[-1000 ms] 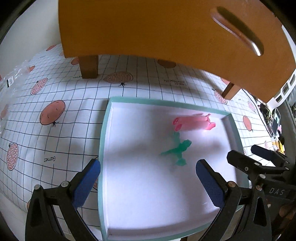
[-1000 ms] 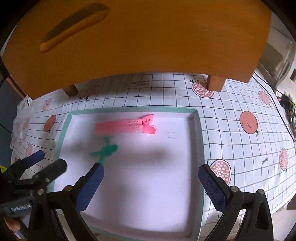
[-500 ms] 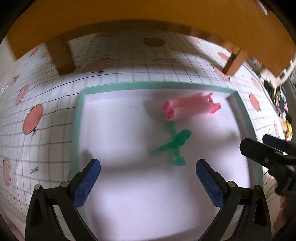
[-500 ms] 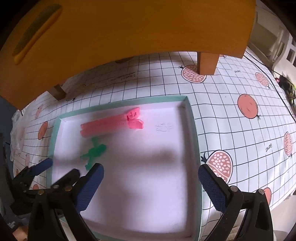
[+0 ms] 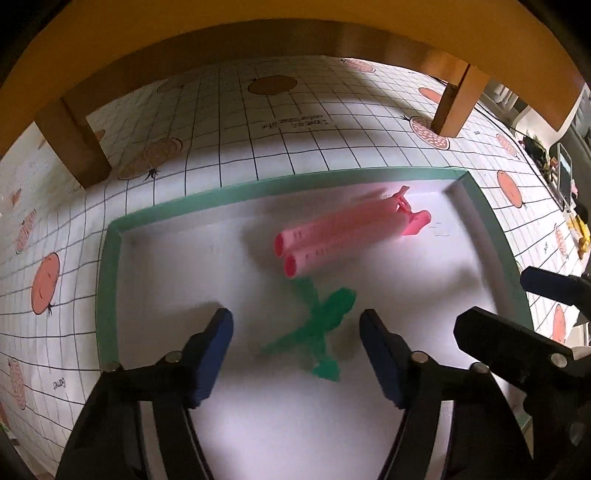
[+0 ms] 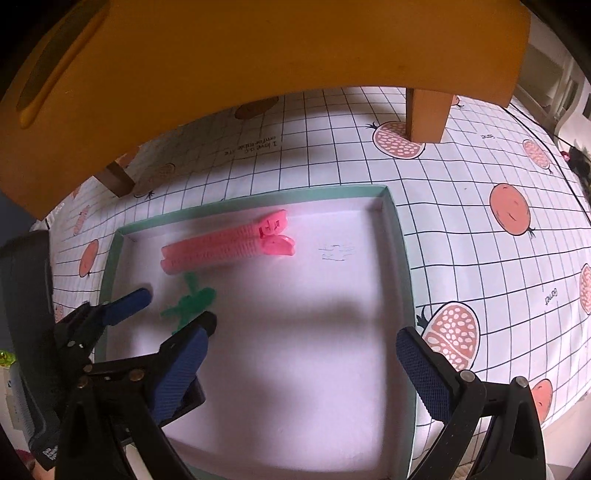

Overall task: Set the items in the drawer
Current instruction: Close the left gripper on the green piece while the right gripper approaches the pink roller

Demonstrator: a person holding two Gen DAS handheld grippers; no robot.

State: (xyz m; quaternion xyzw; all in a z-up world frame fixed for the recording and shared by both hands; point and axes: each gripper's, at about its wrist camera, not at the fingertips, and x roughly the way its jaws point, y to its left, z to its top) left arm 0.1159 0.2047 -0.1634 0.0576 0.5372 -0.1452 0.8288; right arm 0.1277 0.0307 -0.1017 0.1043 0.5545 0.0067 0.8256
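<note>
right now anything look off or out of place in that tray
Nothing stands out. The pink clip and the green toy lie loose on the tray floor, apart from each other. Nothing is spilled or visibly broken. The left hand-held gripper brackets the green toy, open.

Wooden cabinet (image 5: 295, 29): top cut off by upper frame edge, both views | pink clip (image 5: 347, 229): far end blurred, left view | green toy (image 6: 192, 301): lower part hidden behind left gripper (image 6: 173, 308) finger, right view | tray (image 6: 400, 236): near edge cut off, bottom of frame.
</note>
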